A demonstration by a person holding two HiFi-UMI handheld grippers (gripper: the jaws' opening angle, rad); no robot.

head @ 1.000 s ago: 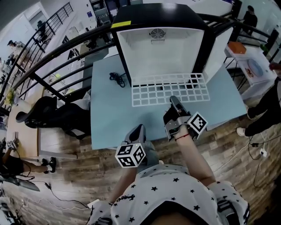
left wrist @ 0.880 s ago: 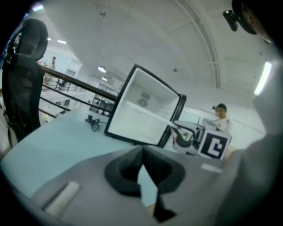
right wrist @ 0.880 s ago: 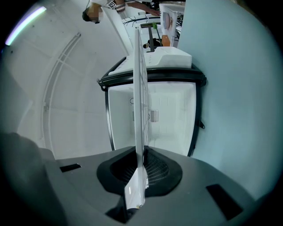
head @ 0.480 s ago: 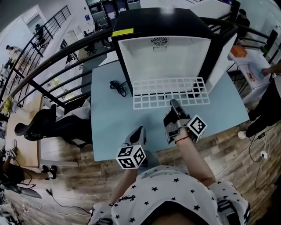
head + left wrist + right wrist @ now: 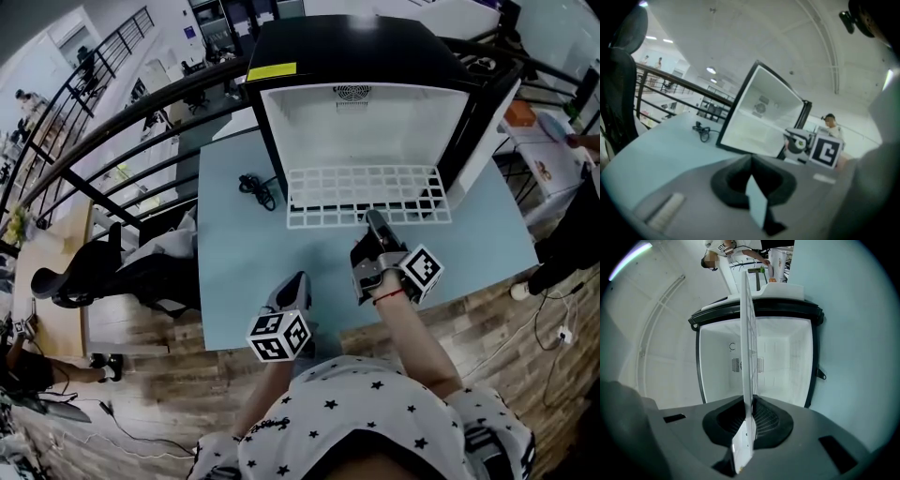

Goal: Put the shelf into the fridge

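The white wire shelf [image 5: 367, 195] is being held level at the middle of its near edge by the right gripper [image 5: 375, 228], whose jaws are being pressed shut on it. In the right gripper view the shelf [image 5: 749, 333] is being seen edge-on as a thin line between the two dark pads [image 5: 766, 420], pointing straight into the white inside of the fridge [image 5: 783, 357]. From the head view, the far part of the shelf is lying within the open front of the black fridge [image 5: 366, 42], while its near edge is sticking out over the pale blue table [image 5: 244, 262].

The left gripper [image 5: 298, 281] is being kept low over the table's near edge, well apart from the shelf. Its jaws are being held together with nothing between them [image 5: 751, 178]. A black cable [image 5: 255, 187] is lying on the table just left of the fridge.
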